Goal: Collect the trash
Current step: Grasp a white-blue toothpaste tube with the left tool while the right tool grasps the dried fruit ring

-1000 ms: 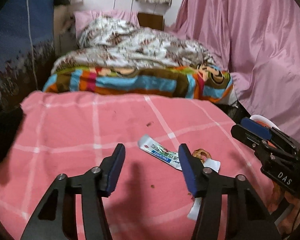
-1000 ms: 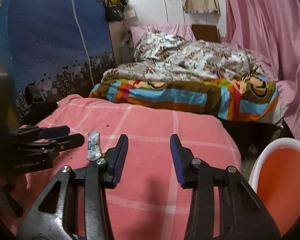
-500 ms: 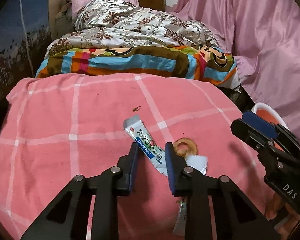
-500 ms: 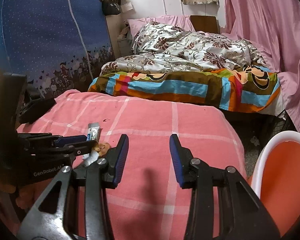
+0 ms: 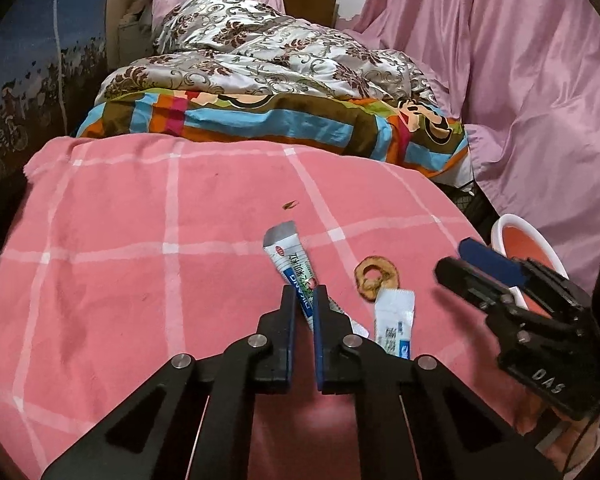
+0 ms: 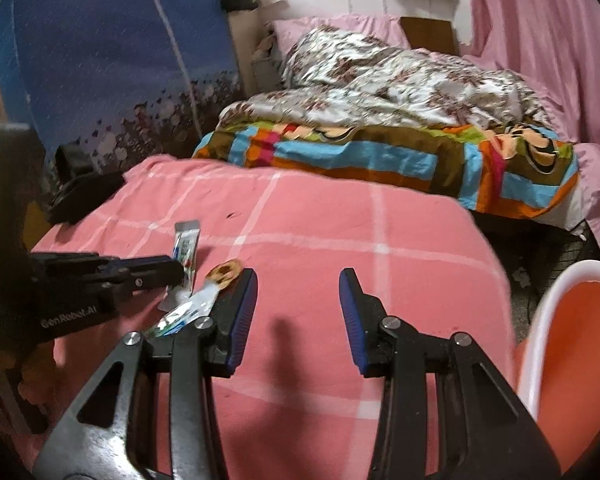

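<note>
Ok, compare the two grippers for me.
The left gripper is shut on the tube; the right gripper is open and holds nothing. The left is down at the trash on the blanket; the right hangs beside the bin. Both have black arms and blue pads.

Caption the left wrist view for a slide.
Left gripper shut on a tube on the pink blanket, beside a dried ring and sachet.

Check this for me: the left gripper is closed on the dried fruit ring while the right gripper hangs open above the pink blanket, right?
Not quite. The left gripper is closed on the toothpaste tube, not the dried fruit ring, which lies untouched beside it, as the left wrist view shows. The right gripper does hang open above the pink blanket.
</note>
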